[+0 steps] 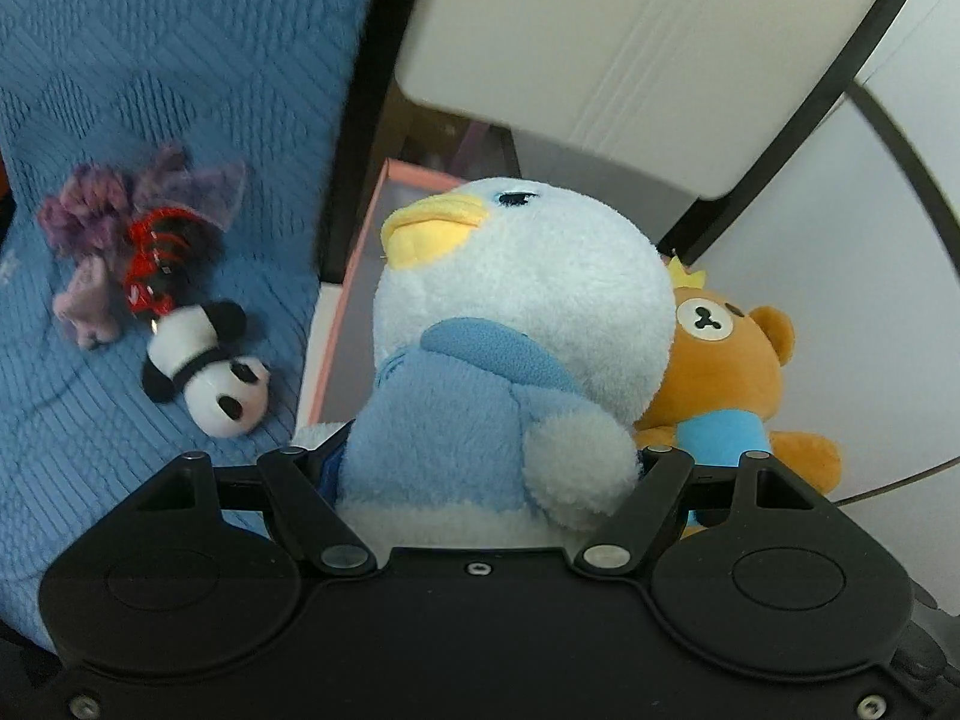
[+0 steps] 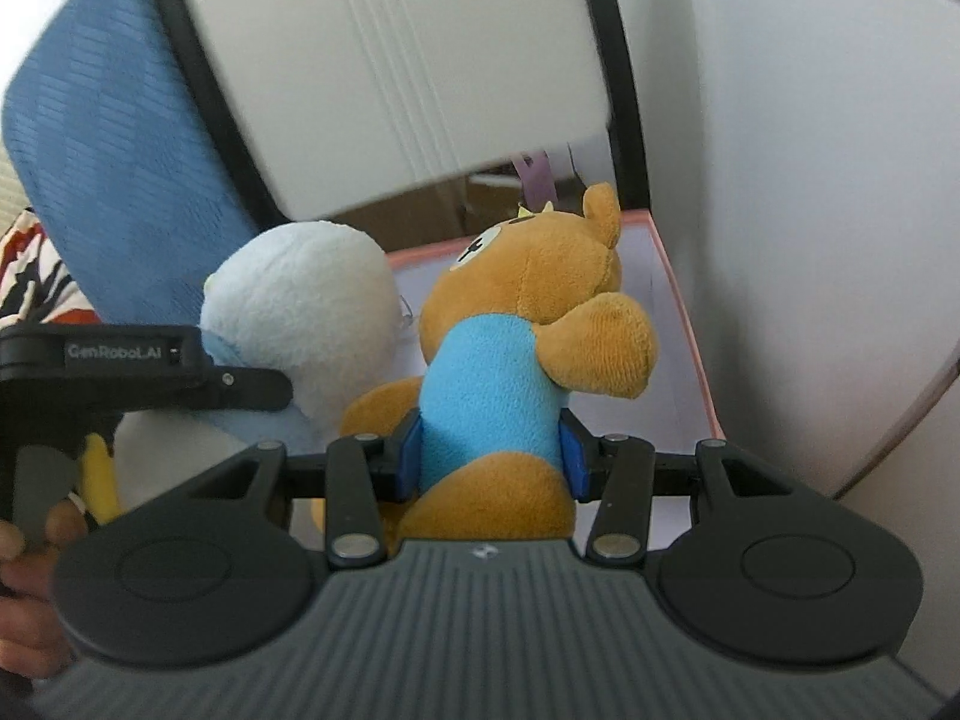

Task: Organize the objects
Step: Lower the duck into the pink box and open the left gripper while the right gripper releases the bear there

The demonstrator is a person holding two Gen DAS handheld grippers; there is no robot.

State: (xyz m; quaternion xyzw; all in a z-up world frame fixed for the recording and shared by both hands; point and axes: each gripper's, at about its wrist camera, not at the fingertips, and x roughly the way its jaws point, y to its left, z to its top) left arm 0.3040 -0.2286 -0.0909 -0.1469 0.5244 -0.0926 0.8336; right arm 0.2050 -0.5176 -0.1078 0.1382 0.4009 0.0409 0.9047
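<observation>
Tongs (image 2: 489, 462) squeezing fuzzy brown bear (image 2: 528, 312)

right hand-held gripper (image 2: 491, 461) clamps brown bear plush (image 2: 510, 324) | pink box (image 2: 690, 324) behind | blue plush (image 2: 300, 312) apparently touching

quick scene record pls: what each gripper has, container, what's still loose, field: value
left gripper: shut on blue penguin plush
right gripper: shut on brown bear plush, blue pads at its blue-shirted torso
container: pink-rimmed open box, behind both held plushes
loose on blue quilt: panda plush, purple doll
held plushes: side by side, bear on penguin's right
</observation>
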